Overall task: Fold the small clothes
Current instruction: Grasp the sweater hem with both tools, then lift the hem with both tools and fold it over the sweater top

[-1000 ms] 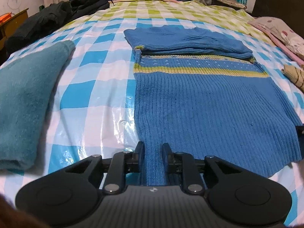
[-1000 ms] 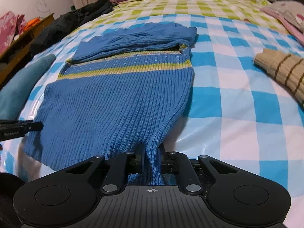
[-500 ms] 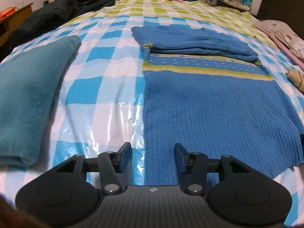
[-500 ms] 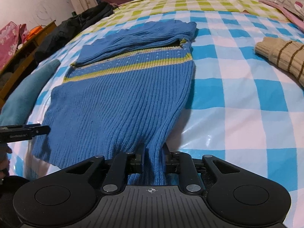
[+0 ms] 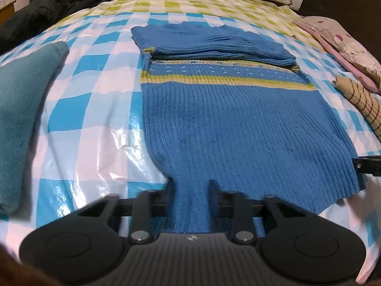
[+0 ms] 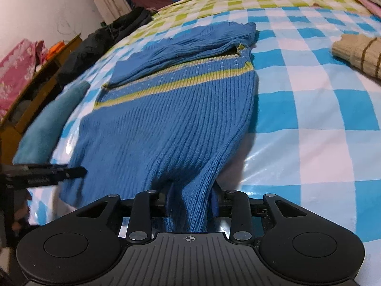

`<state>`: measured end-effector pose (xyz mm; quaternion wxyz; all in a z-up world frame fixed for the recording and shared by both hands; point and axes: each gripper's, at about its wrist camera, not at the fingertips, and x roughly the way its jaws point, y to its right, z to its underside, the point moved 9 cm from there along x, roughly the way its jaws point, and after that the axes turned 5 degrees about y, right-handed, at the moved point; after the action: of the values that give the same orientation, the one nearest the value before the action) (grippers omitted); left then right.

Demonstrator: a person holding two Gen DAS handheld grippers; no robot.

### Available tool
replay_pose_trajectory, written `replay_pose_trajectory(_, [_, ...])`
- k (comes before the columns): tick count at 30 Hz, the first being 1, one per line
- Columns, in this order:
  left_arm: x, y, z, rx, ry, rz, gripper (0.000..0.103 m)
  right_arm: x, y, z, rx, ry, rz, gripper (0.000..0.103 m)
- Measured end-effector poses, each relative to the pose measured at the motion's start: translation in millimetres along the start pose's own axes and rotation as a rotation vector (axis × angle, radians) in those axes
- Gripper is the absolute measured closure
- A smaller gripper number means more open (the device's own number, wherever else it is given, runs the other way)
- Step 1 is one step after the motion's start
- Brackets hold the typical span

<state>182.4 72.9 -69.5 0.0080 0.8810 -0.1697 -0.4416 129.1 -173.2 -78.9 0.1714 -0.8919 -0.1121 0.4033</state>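
A blue ribbed knit sweater (image 5: 233,124) with a yellow-green stripe lies on the checked bed cover, its sleeves folded across the top. My left gripper (image 5: 190,190) is shut on the sweater's near hem at its left corner. My right gripper (image 6: 190,190) is shut on the near hem at the right corner of the sweater (image 6: 171,119), and the cloth rises into the jaws. Each gripper's fingers show at the edge of the other's view: the right fingers (image 5: 368,165) and the left fingers (image 6: 47,172).
A folded teal towel (image 5: 21,109) lies left of the sweater. A beige striped knit (image 5: 359,97) lies to the right, also in the right wrist view (image 6: 359,54). Dark clothes (image 5: 54,7) and colourful piles sit at the far side. A wooden cabinet (image 6: 31,90) stands at the left.
My left gripper was open half a second ago and has now shut on the hem again. My right gripper stayed shut and has lifted its corner a little.
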Motion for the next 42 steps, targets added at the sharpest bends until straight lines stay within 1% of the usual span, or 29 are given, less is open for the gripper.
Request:
replay_pose_trajectory(1, [-1.2,-0.4,-1.1,-0.039,-0.006,0.035,0.09,0.3,0.4,-1.2,0.021,-0.004,-0.014,0.086])
replay_pose_trajectory(3, [-6.8,-1.7,-9.3,-0.105,0.023,0.094,0.09,-2.6,1.5,-5.1,0.076,0.003,-0.049,0.094])
replay_pose_trajectory(5, [-12.6,-3.0,-22.8,-0.149,0.068,0.134,0.09,-9.1,2.3,-16.2,0.147,0.04,-0.097,0.095])
replay_pose_trajectory(8, [-17.5,-5.0,-53.8,-0.23,0.15,0.205,0.09,-18.8,-1.2,-42.5,0.22,0.128,-0.174,0.096])
replay_pose_trajectory(10, [-16.1,-7.4,-79.2,-0.267,0.204,0.238,0.09,-24.0,-5.2,-66.5,0.246,0.199,-0.222,0.096])
replay_pose_trajectory(13, [-7.3,-15.7,-121.0,-0.328,0.28,0.279,0.09,-23.3,-7.8,-108.2,0.272,0.288,-0.272,0.096])
replay_pose_trajectory(16, [11.5,-31.5,-159.9,-0.371,0.341,0.261,0.09,-10.4,1.5,-151.3,0.28,0.367,-0.253,0.096])
replay_pose_trajectory(19, [40.0,-47.8,-185.7,-0.407,0.356,0.222,0.09,12.9,19.7,-188.0,0.318,0.4,-0.215,0.096])
replay_pose_trajectory(21, [59.4,-59.0,-194.1,-0.436,0.353,0.187,0.09,32.0,31.1,-206.7,0.334,0.414,-0.17,0.096])
replay_pose_trajectory(24, [93.6,-79.1,-196.2,-0.501,0.32,0.123,0.09,61.7,48.5,-221.1,0.377,0.408,-0.123,0.096])
replay_pose_trajectory(26, [104.3,-86.5,-193.0,-0.532,0.311,0.102,0.09,83.4,59.7,-224.8,0.412,0.386,-0.096,0.096])
replay_pose_trajectory(28, [105.7,-90.8,-190.7,-0.562,0.319,0.103,0.089,100.7,68.3,-225.7,0.43,0.367,-0.069,0.096])
replay_pose_trajectory(29, [105.0,-92.5,-190.4,-0.575,0.325,0.105,0.089,107.0,71.4,-226.2,0.436,0.36,-0.06,0.095])
replay_pose_trajectory(30, [103.7,-94.3,-190.3,-0.593,0.333,0.106,0.089,110.3,73.7,-226.2,0.441,0.357,-0.057,0.091])
replay_pose_trajectory(32, [101.4,-95.2,-193.1,-0.605,0.346,0.111,0.088,111.8,76.6,-225.5,0.457,0.363,-0.045,0.091])
replay_pose_trajectory(33, [99.9,-96.0,-194.4,-0.613,0.355,0.107,0.085,111.9,76.1,-226.9,0.452,0.368,-0.048,0.09])
replay_pose_trajectory(34, [98.5,-99.2,-196.3,-0.632,0.37,0.094,0.079,111.8,75.1,-228.4,0.452,0.372,-0.057,0.081])
replay_pose_trajectory(35, [97.2,-102.3,-197.9,-0.65,0.385,0.085,0.077,111.5,73.9,-229.7,0.461,0.374,-0.073,0.075])
replay_pose_trajectory(36, [96.2,-105.5,-199.8,-0.667,0.397,0.079,0.076,110.8,72.7,-231.2,0.472,0.376,-0.089,0.061])
replay_pose_trajectory(37, [95.4,-109.2,-201.4,-0.682,0.404,0.066,0.075,109.5,71.9,-234.1,0.478,0.385,-0.096,0.054])
replay_pose_trajectory(40, [91.3,-116.6,-205.0,-0.686,0.432,0.01,0.075,106.1,69.0,-244.0,0.457,0.417,-0.095,0.051])
replay_pose_trajectory(41, [89.3,-117.1,-205.8,-0.673,0.44,-0.007,0.075,104.6,68.0,-246.3,0.453,0.426,-0.1,0.05])
replay_pose_trajectory(42, [86.6,-116.1,-205.9,-0.656,0.448,-0.015,0.075,103.4,67.4,-247.9,0.448,0.433,-0.101,0.047])
